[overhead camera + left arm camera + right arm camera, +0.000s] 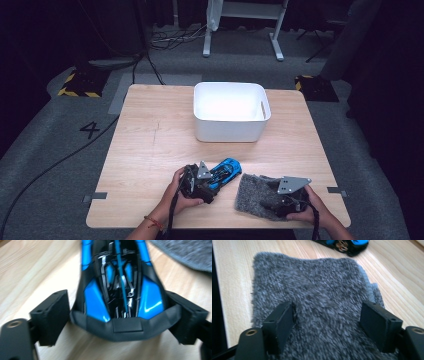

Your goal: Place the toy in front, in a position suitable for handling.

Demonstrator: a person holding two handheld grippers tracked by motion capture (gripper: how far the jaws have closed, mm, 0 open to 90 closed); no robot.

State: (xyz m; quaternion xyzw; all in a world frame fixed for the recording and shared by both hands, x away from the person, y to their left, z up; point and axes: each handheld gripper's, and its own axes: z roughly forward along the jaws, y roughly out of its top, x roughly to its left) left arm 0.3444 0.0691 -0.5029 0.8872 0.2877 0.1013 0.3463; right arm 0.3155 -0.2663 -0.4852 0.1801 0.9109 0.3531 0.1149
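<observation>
Both hand-held grippers spread: left [117, 322] straddles blue toy car [120, 285], right [332, 325] over grey cloth [317, 290].

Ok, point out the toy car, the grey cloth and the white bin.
toy car [120, 285], left gripper view, on its blue and black top.
grey cloth [324, 290], right gripper view, mid-pile.
white bin [227, 130], high view, on its near wall.

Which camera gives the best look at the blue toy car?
The left gripper view: the blue toy car appears close up, its end between the left tool's open jaws. The high view shows it small; the right gripper view catches just an edge beyond the grey cloth.
</observation>
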